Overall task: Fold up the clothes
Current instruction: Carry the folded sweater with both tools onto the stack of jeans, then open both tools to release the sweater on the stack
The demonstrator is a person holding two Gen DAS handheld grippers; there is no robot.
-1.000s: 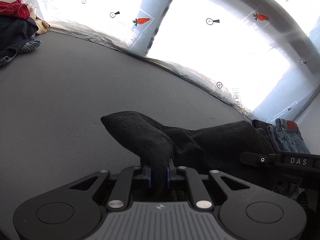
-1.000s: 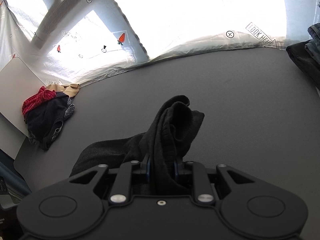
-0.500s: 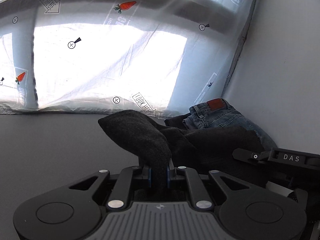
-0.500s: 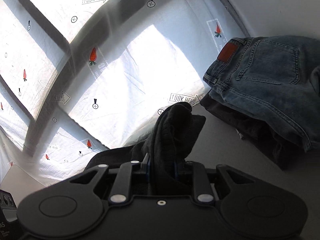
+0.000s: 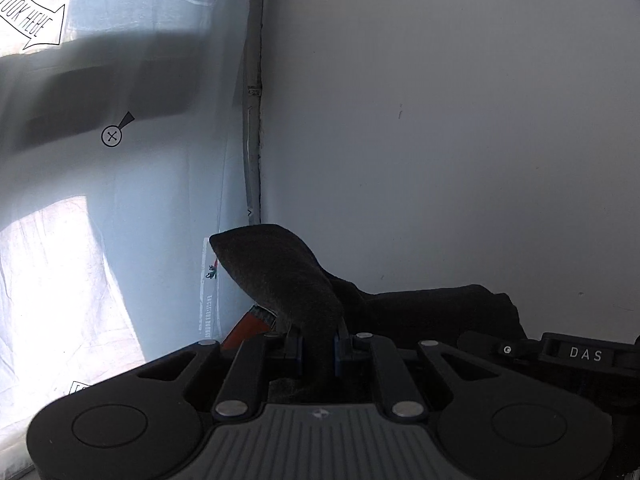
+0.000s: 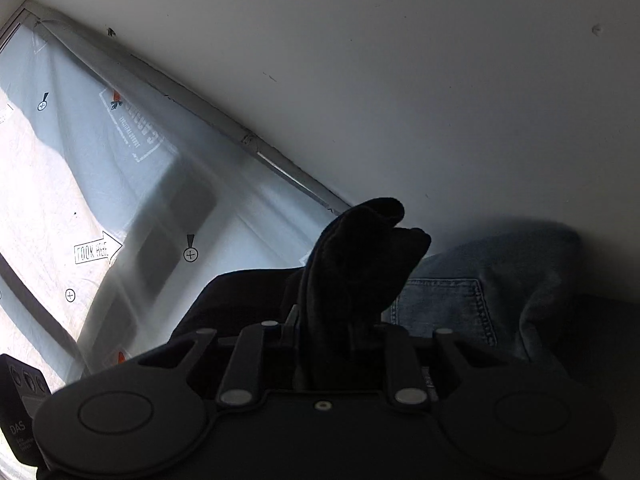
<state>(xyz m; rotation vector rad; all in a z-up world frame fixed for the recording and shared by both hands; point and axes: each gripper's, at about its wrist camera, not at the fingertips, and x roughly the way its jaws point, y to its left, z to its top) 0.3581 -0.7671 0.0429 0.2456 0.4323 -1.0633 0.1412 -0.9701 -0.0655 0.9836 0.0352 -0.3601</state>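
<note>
Both the left gripper (image 5: 318, 350) and right gripper (image 6: 334, 330) are matte black with silver screws and round side discs; the left adds a grey ribbed panel and blue-edged fingers (image 5: 298, 354).

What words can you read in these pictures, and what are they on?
"LOOK HERE": arrow on the sheet
"DAS": right claw
"DAS": left claw, smaller lines below unreadable
"LOOK HERE", faint: arrow on the sheet
Box print on the sheet: mirrored, unreadable

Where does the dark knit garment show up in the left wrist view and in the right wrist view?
Left wrist: dark knit garment at lower centre, pinched in the left gripper.
Right wrist: same garment at centre, pinched in the right gripper, jeans behind it.
Shared landmark: printed plastic sheet on the left.
</note>
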